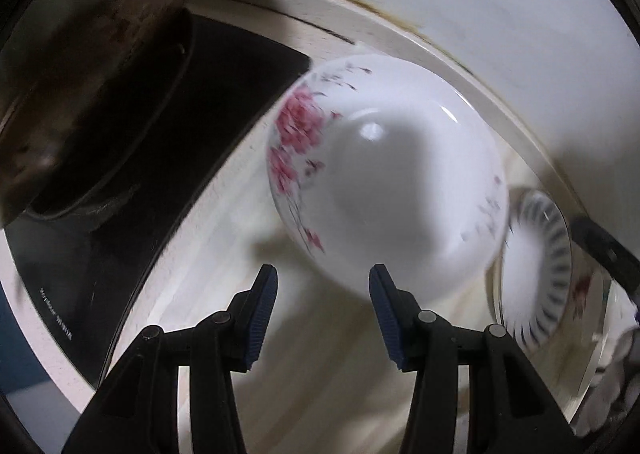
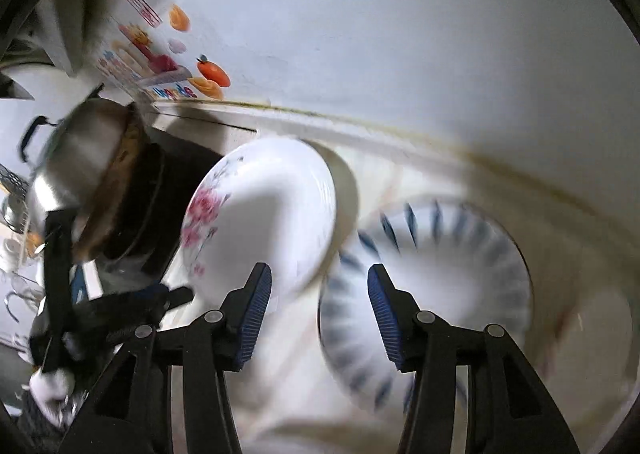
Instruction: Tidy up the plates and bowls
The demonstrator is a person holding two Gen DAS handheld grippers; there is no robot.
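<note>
Floral plate [image 1: 384,178] lies beside striped bowl [image 1: 536,274], rims touching.

Dim indoor light, motion blur (both views), fisheye-warped edges

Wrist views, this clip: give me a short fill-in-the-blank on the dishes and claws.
1. The flowers on the floral plate are ____.
2. The rim stripes on the striped dish are ____.
3. Both the left claw and the right claw are ____.

Missing words: pink; blue; open
</note>
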